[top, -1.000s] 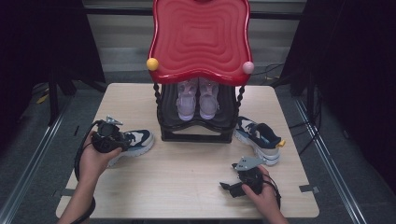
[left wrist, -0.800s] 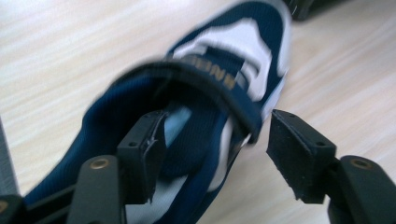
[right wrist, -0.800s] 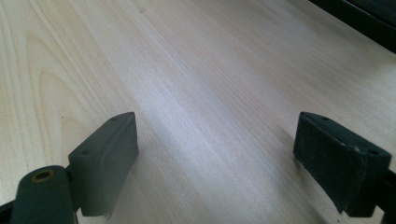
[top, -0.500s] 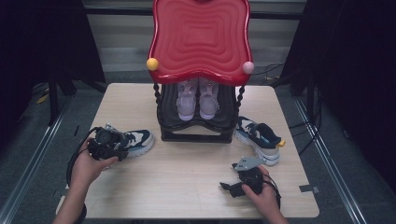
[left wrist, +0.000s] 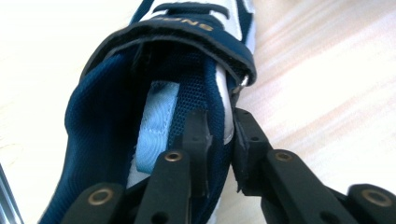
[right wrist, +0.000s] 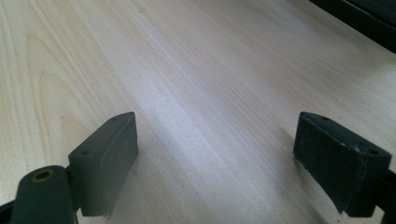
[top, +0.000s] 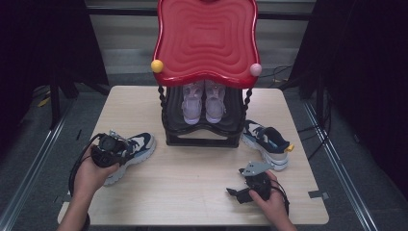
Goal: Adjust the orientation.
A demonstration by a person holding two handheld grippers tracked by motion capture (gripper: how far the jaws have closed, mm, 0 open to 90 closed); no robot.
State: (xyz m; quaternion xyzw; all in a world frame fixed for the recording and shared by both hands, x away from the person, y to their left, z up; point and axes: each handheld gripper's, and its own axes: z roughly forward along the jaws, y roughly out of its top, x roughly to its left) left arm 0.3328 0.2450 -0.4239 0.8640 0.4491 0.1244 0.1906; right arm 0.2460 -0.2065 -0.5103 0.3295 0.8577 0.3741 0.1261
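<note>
Near the table's (top: pixel 192 180) left edge, toward its front corner, lies a navy and white sneaker (top: pixel 137 147) with its toe pointing toward the middle. The left gripper (top: pixel 107 149) sits over the shoe's heel end, and in the left gripper view its jaws are pinched together on the side wall of the collar (left wrist: pixel 223 112), one jaw inside the opening and one outside. A light blue insole (left wrist: pixel 156 121) shows inside the shoe.

At the middle of the table's far edge stands a black shoe rack (top: pixel 202 130) under a red wavy top (top: pixel 207 38), with a pale lilac pair (top: pixel 204 103) on its shelf. Just right of the rack, near the right edge, rests the matching sneaker (top: pixel 267 142).

Near the front edge, right of centre, the right gripper (top: pixel 240 192) seems to rest low on the bare wood, though the high view is small here; its jaws stand wide apart with nothing between them.
</note>
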